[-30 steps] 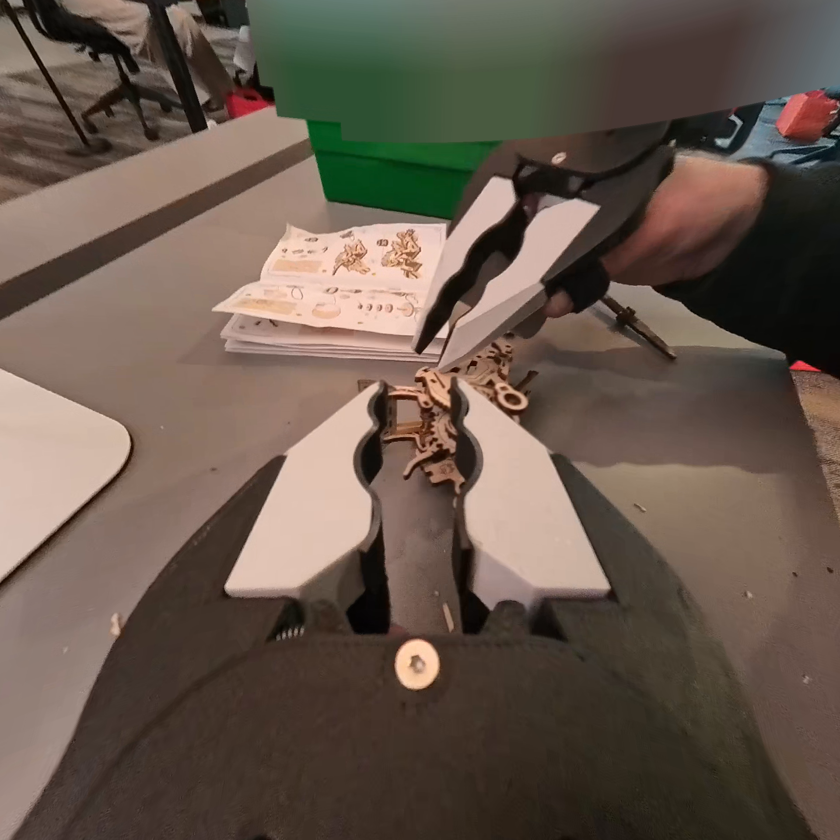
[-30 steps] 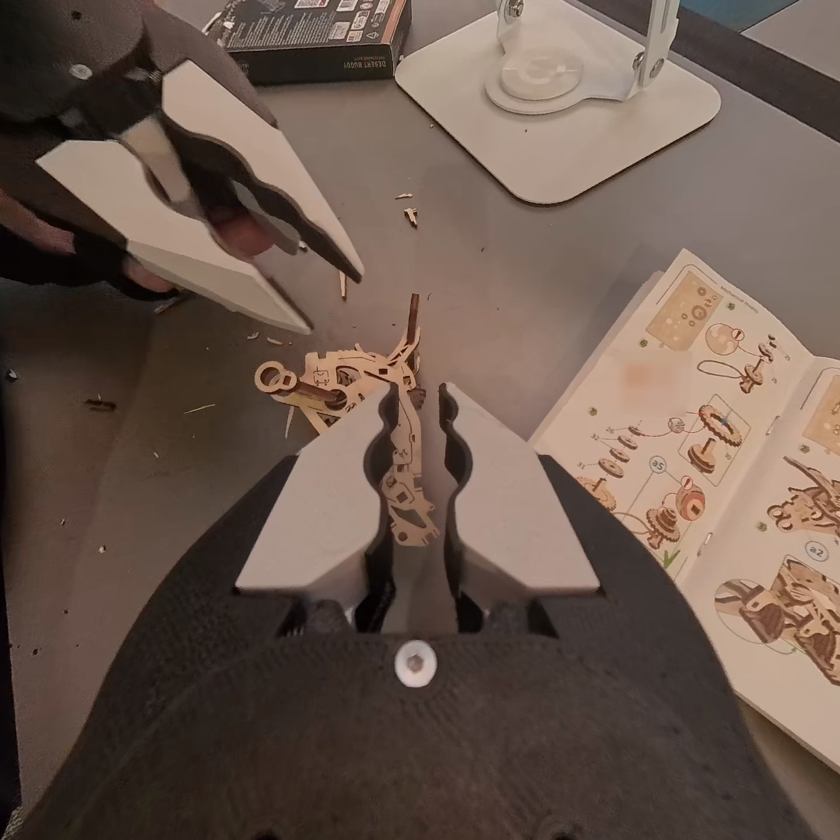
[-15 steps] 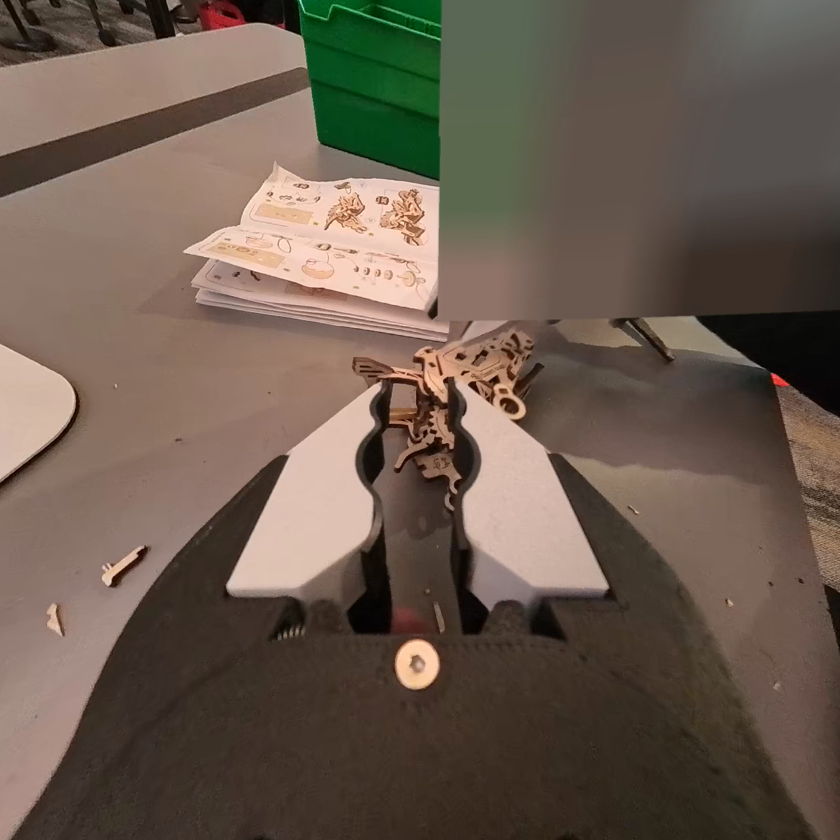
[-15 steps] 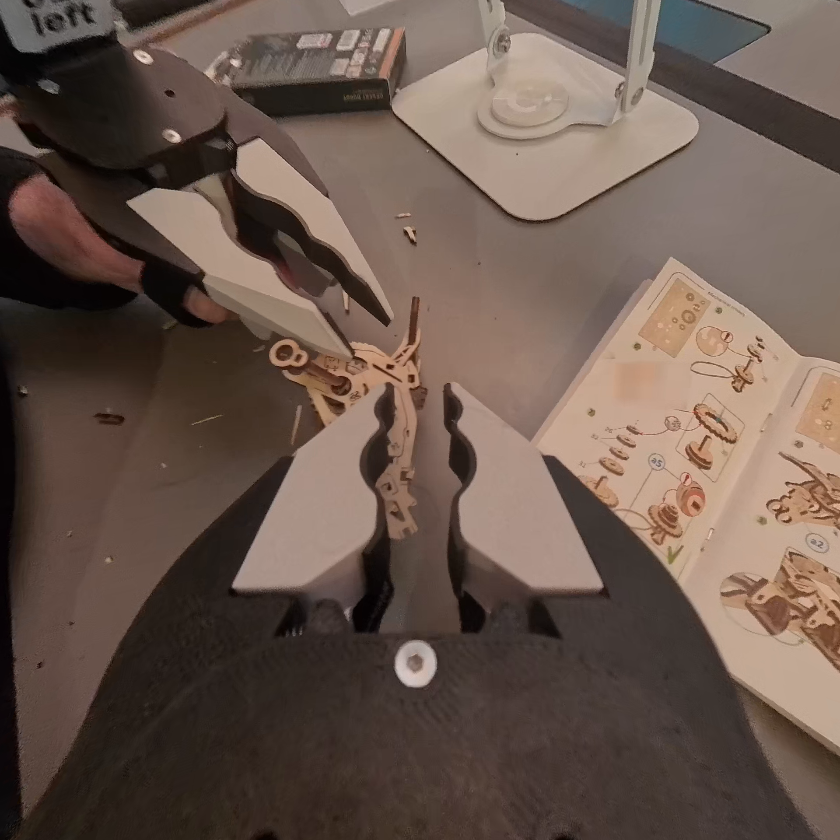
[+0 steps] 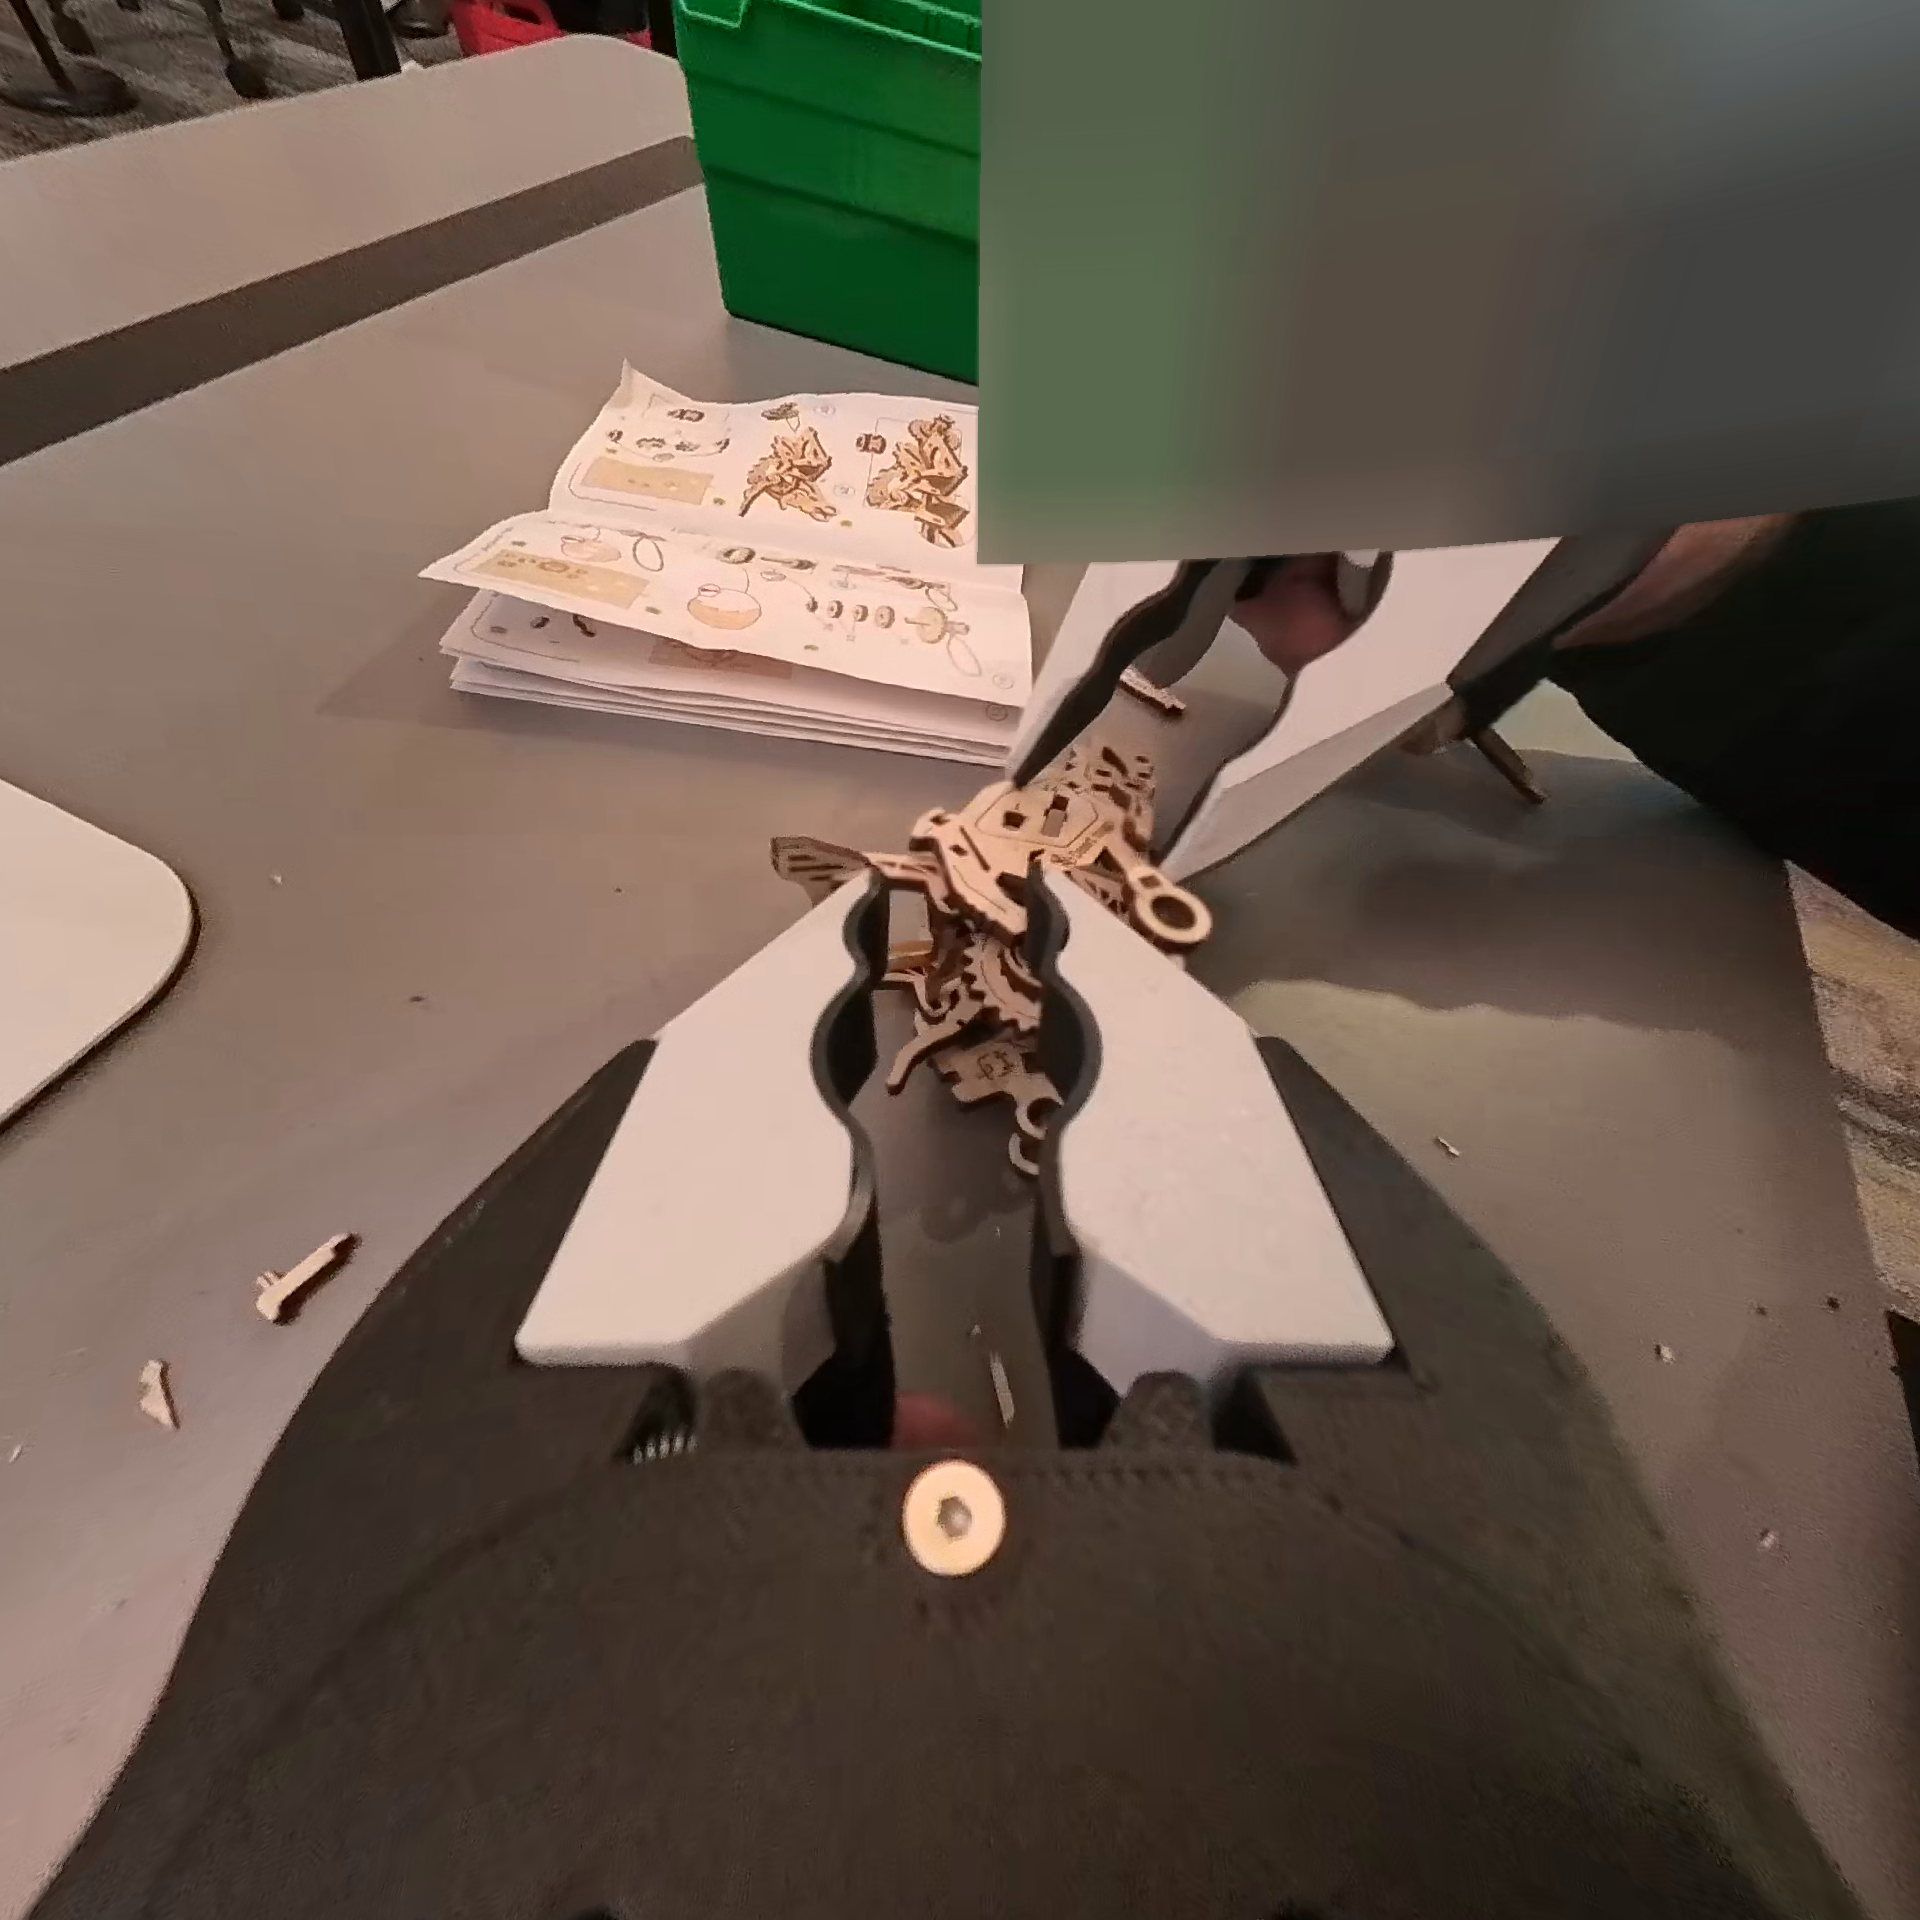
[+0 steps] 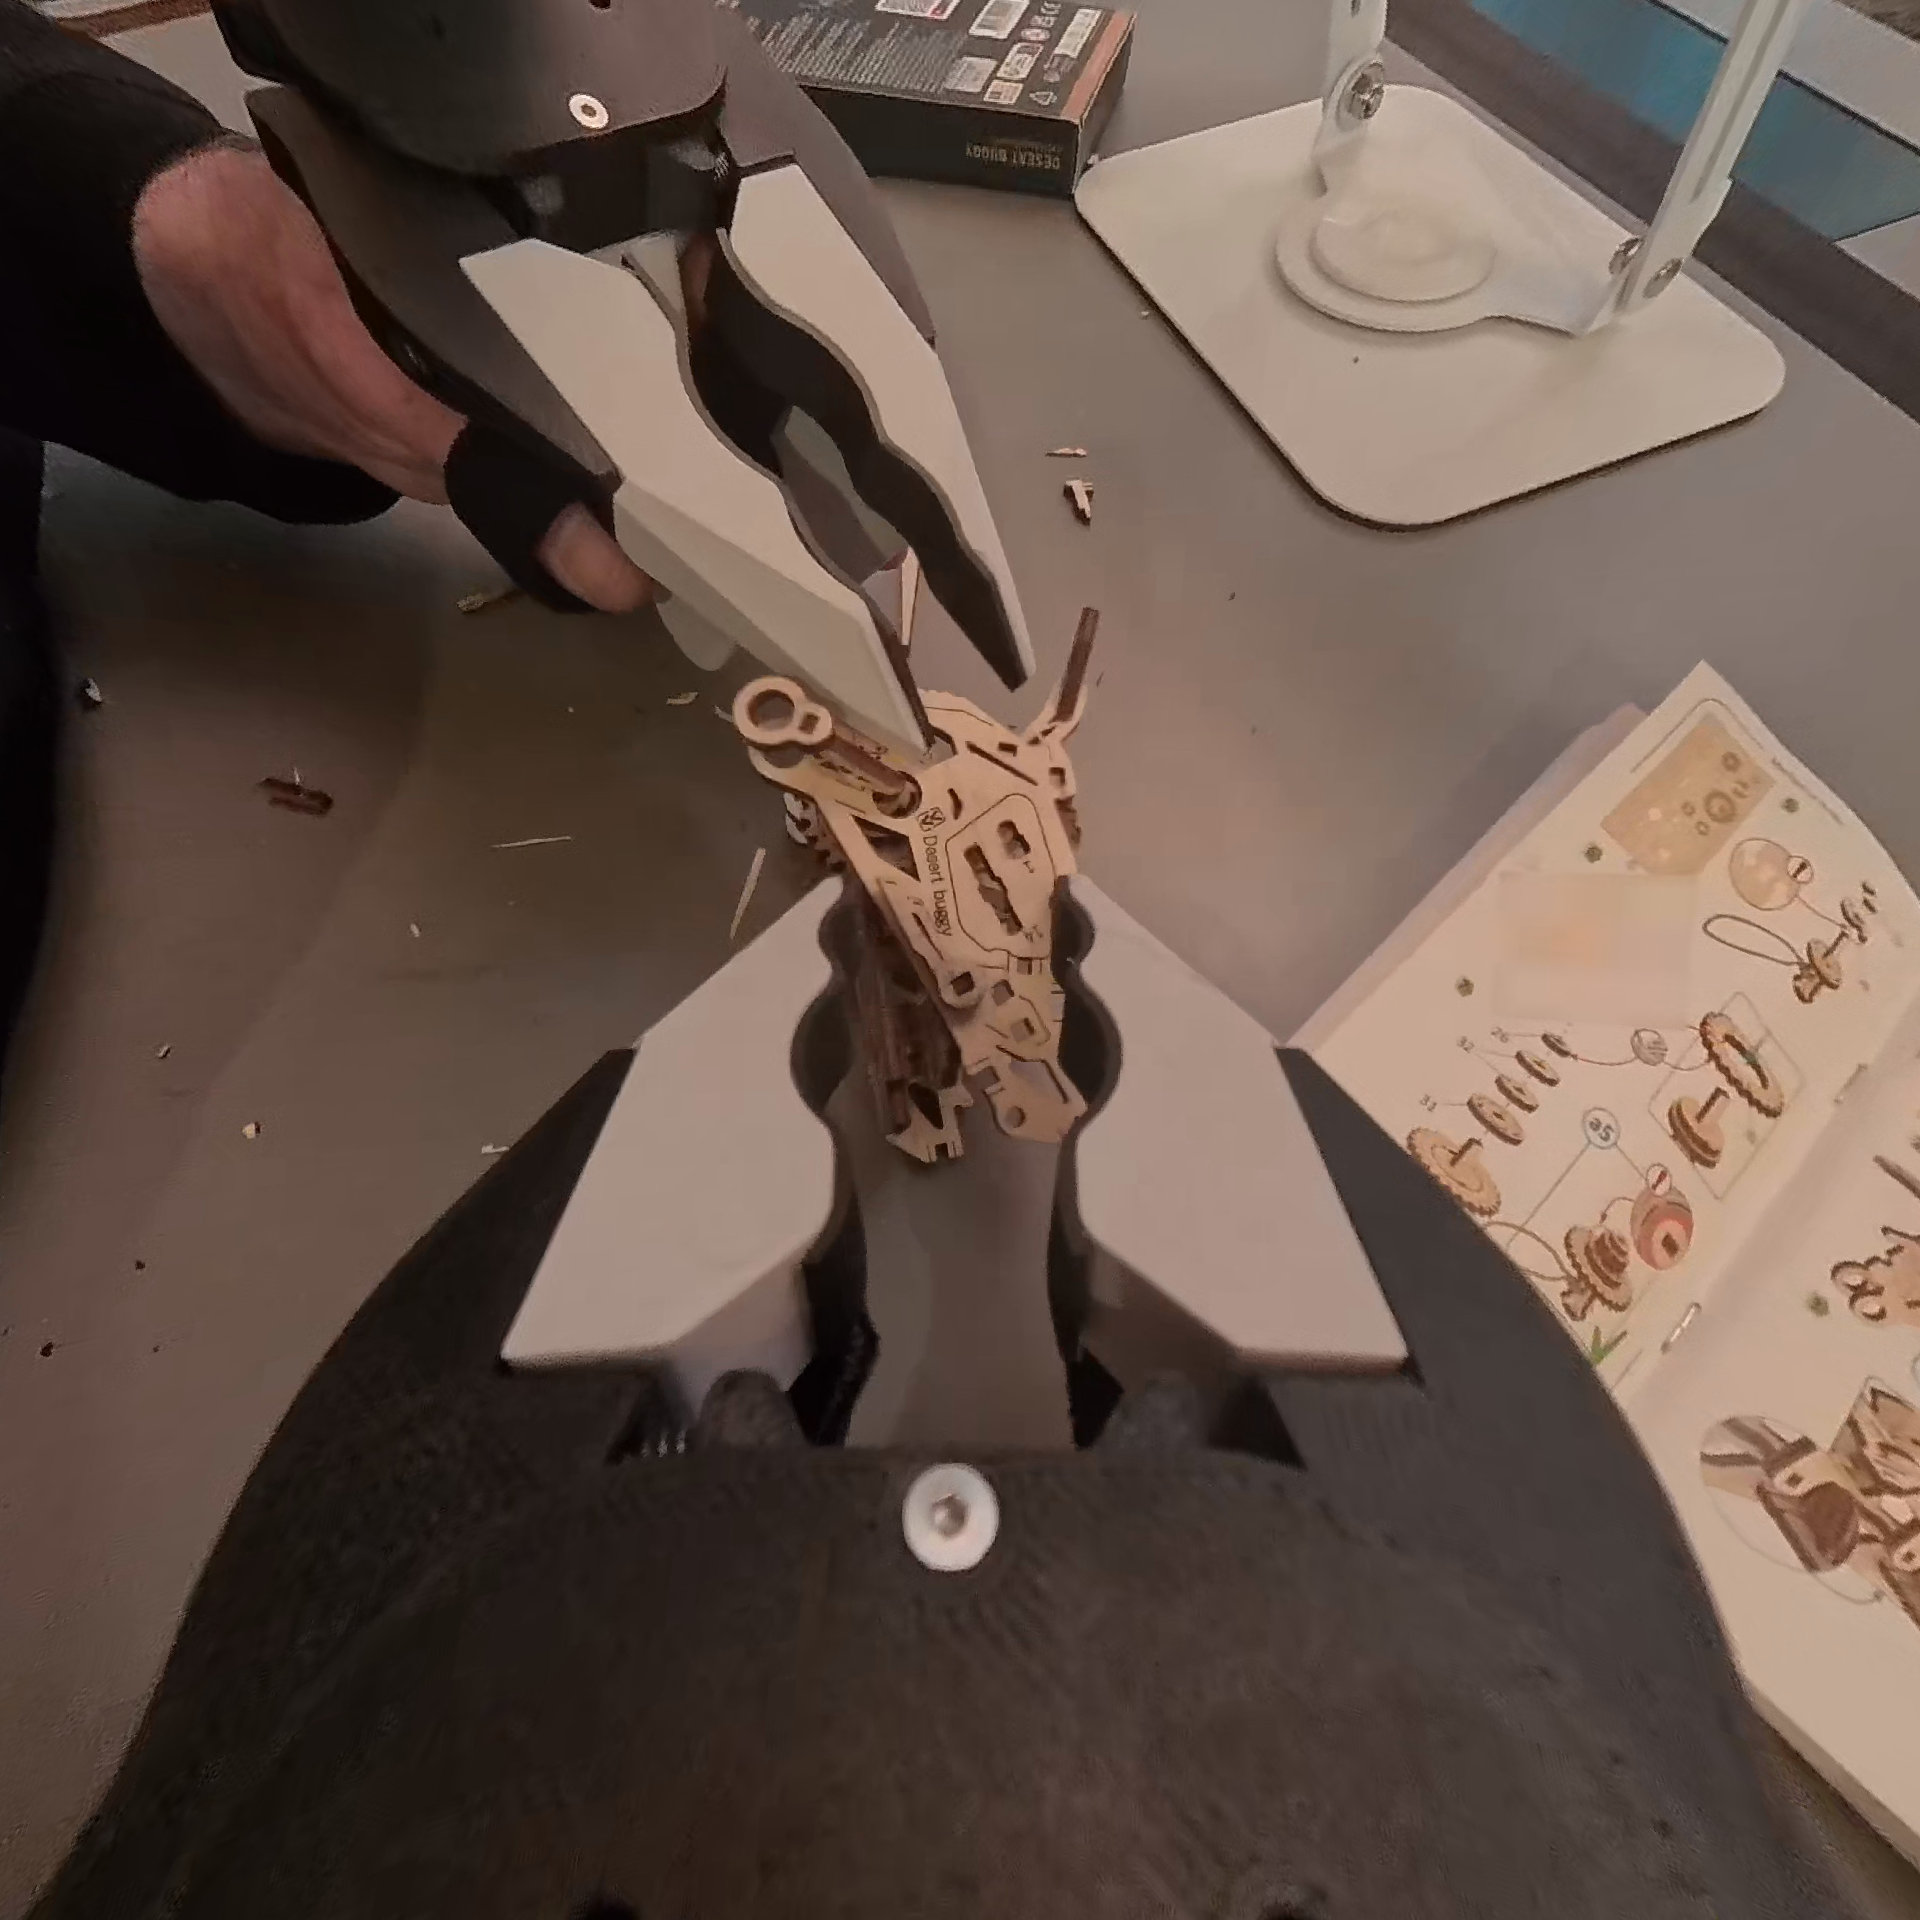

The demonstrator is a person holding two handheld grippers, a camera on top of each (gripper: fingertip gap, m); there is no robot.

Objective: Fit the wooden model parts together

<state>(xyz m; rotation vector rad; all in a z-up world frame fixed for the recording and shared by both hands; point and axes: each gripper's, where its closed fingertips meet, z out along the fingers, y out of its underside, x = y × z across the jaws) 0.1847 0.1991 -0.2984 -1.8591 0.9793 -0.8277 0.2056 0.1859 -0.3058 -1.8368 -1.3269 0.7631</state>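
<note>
Between my left tool's fingertips, the wooden model [image 5: 1049, 831] sits tilted, its flat pale plate turned upward and its ring-ended key sticking out past the right tip. The left gripper [image 5: 956, 883] is partly closed and pinching the model near its top end, with the right finger [image 5: 1101, 997] pressed against the layered wood. Seen from the right wrist, that tool comes in from the upper left and points steeply down and to the right. My left hand [image 6: 312, 343], in a fingerless black glove and dark sleeve, is wrapped around its body, with one fingertip curled under the lower finger. The right gripper [image 6: 956, 904] reaches in from the opposite side, level and pointing straight at the model, so the two tools meet nose to nose over the table [image 6: 1299, 665]. Its fingers are spread wider than the left tool's, and the lower part of the model lies between them. The plate's edge touches the right pad, and the dark stacked layers sit close to the left pad. I cannot tell whether this tool is actually clamping. From the left wrist, the dark sleeve [image 5: 1766, 707] of my right arm runs off to the right behind that tool. An open instruction booklet [image 6: 1662, 1091] lies just right of the right tool. Beyond the left tool's tips are a white stand base [image 6: 1455, 343] and a dark box [image 6: 977, 94]. A green bin [image 5: 831, 187] stands past the booklet, and wood scraps [image 5: 301, 1262] lie to the left tool's left.
</note>
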